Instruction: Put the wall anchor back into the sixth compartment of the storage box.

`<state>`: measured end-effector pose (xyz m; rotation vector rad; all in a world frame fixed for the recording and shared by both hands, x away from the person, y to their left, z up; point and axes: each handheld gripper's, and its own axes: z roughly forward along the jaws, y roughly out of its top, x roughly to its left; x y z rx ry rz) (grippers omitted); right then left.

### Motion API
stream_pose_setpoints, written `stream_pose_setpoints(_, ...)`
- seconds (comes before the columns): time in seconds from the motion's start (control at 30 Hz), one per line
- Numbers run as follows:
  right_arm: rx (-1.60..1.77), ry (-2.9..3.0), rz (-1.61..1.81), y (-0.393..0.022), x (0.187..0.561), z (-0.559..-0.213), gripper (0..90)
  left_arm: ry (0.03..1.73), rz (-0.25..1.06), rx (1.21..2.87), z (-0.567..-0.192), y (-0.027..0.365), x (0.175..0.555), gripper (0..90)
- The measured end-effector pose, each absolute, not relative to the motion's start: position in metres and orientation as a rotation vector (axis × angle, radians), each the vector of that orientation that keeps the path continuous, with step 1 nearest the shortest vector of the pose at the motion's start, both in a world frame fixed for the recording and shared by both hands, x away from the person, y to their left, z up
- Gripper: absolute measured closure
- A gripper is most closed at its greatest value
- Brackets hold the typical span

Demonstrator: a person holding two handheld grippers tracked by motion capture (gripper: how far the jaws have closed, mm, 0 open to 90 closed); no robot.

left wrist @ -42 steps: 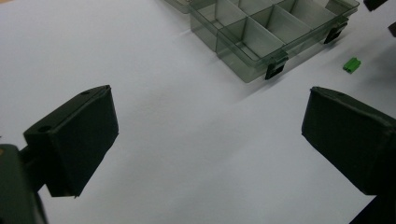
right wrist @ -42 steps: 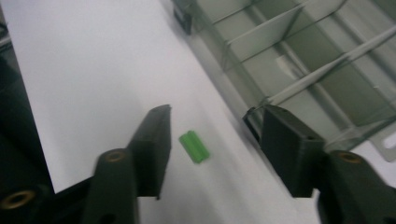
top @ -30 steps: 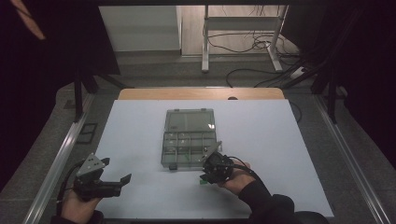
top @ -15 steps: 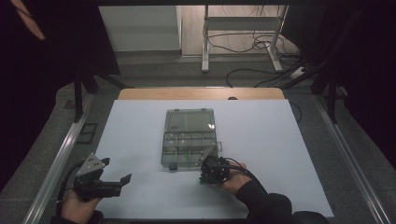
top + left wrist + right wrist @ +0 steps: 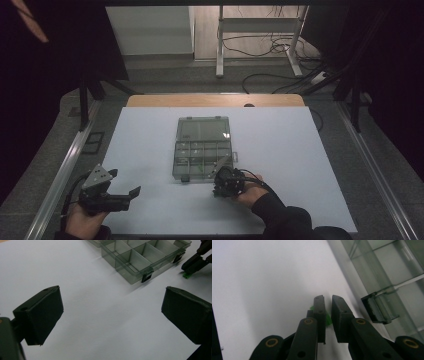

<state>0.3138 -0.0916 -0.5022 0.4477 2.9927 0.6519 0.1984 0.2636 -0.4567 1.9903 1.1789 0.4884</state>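
Left gripper is sitting at the near-left of the table, jaws spread wide with nothing between them, well apart from the organizer box.

Right gripper is working just beside the box's near-right corner latch. Its jaws have just been closing and are now nearly together on a small green piece, which is lying flat on the white tabletop between the pads. The piece's long axis is too hidden to tell.

The right hand is far nearer. Judging by this, the piece is going up and over the near wall into a compartment.
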Motion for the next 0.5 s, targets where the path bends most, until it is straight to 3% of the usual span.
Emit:
stream_pose_setpoints(0.13,0.463,2.987,0.647,-0.0925,0.3155,-0.5023,76.3,1.179,0.488,1.991,-0.4568,0.2634,0.1986,4.3)
stream_pose_setpoints(0.5,0.372,2.987,0.588,-0.0921,0.3118,-0.5050,79.6,1.178,0.487,1.992,-0.4567,0.2633,0.1988,4.4)
